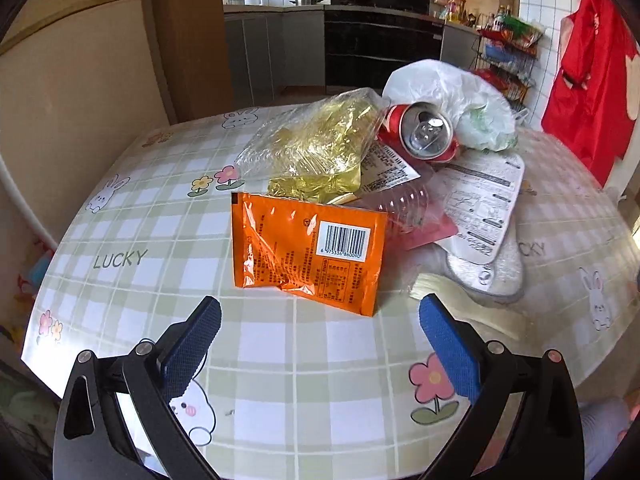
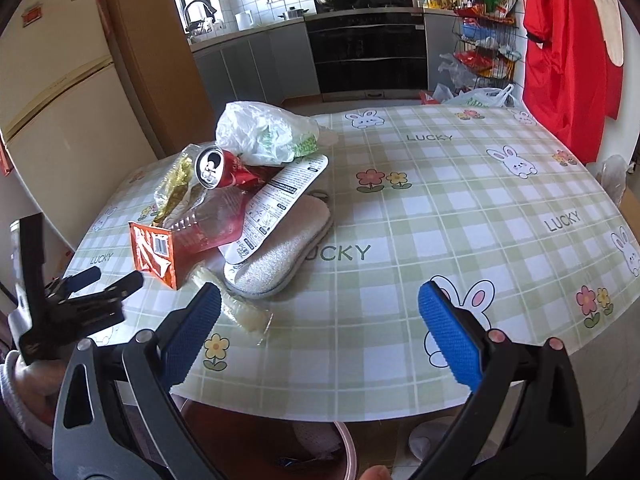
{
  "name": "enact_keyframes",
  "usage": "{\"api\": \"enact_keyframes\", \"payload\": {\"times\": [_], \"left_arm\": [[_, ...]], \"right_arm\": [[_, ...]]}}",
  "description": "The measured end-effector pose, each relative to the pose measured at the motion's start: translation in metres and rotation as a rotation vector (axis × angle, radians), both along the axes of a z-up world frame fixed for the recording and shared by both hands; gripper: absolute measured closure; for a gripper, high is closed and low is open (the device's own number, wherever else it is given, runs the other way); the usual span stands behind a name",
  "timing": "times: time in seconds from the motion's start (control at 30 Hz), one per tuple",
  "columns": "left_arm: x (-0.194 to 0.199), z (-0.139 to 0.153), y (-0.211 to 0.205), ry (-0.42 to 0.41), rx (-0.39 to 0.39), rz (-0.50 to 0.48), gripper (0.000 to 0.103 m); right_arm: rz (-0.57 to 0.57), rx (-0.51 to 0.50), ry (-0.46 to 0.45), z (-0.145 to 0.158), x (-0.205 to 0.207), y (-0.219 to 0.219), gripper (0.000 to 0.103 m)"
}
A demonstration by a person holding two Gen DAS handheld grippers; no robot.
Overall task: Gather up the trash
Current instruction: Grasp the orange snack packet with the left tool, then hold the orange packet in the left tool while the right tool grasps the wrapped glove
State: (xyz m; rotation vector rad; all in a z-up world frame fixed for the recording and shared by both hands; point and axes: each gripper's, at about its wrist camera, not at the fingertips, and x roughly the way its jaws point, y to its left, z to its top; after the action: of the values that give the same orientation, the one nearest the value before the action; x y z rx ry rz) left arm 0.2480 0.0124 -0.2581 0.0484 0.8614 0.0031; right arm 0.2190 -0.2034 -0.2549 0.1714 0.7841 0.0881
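Note:
A pile of trash lies on the checked tablecloth (image 1: 280, 380). The nearest piece is an orange snack packet (image 1: 308, 252), with a clear yellow-tinted bag (image 1: 316, 144), a red can (image 1: 424, 130) on its side, a white plastic bag (image 1: 448, 96), a clear plastic bottle (image 1: 400, 204) and a printed white card (image 1: 484, 204) behind it. My left gripper (image 1: 320, 312) is open and empty, just short of the orange packet. My right gripper (image 2: 320, 300) is open and empty over the table, to the right of the pile (image 2: 240, 200). The left gripper (image 2: 104, 280) shows in the right wrist view.
A grey scrubbing pad (image 2: 280, 252) lies under the card. A pale wrapper (image 2: 244, 312) lies by the right gripper's left finger. A fridge (image 2: 60, 100) stands at the left, kitchen cabinets and an oven (image 2: 368, 52) behind. A red garment (image 2: 568, 52) hangs at the right.

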Motion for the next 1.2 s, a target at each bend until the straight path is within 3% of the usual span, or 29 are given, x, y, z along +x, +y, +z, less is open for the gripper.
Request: {"api": "enact_keyframes", "payload": {"times": [0.2, 0.33, 0.57, 0.67, 0.73, 0.8, 0.83, 0.9, 0.93, 1.2], "left_arm": [[0.042, -0.029, -0.014, 0.09, 0.109, 0.044, 0.006], [0.058, -0.039, -0.011, 0.135, 0.135, 0.096, 0.006], [0.061, -0.044, -0.018, 0.138, 0.192, 0.057, 0.008], [0.058, -0.041, -0.008, 0.152, 0.165, 0.068, 0.03], [0.056, -0.041, 0.003, 0.158, 0.145, 0.064, 0.04], [0.052, -0.04, 0.013, 0.158, 0.12, 0.068, 0.058], [0.049, -0.037, 0.019, 0.15, 0.098, 0.073, 0.061], [0.039, -0.032, 0.032, 0.124, 0.041, 0.073, 0.078], [0.034, -0.03, 0.038, 0.116, 0.021, 0.071, 0.094], [-0.011, -0.009, 0.079, 0.045, -0.133, 0.07, 0.101]], "right_arm": [[-0.002, 0.017, 0.008, -0.01, 0.016, -0.01, 0.006], [0.003, 0.034, 0.023, -0.017, 0.024, -0.015, 0.006], [0.086, 0.03, 0.109, -0.034, 0.035, -0.006, 0.006], [0.113, 0.03, 0.133, -0.041, 0.035, 0.0, 0.006], [0.117, 0.045, 0.139, -0.044, 0.036, 0.001, 0.006], [0.125, 0.061, 0.15, -0.046, 0.037, 0.001, 0.006], [0.129, 0.064, 0.151, -0.046, 0.037, 0.002, 0.006], [0.144, 0.067, 0.151, -0.047, 0.037, 0.004, 0.006], [0.154, 0.064, 0.152, -0.047, 0.038, 0.007, 0.006], [0.291, 0.036, 0.157, -0.05, 0.042, 0.036, 0.007]]}}
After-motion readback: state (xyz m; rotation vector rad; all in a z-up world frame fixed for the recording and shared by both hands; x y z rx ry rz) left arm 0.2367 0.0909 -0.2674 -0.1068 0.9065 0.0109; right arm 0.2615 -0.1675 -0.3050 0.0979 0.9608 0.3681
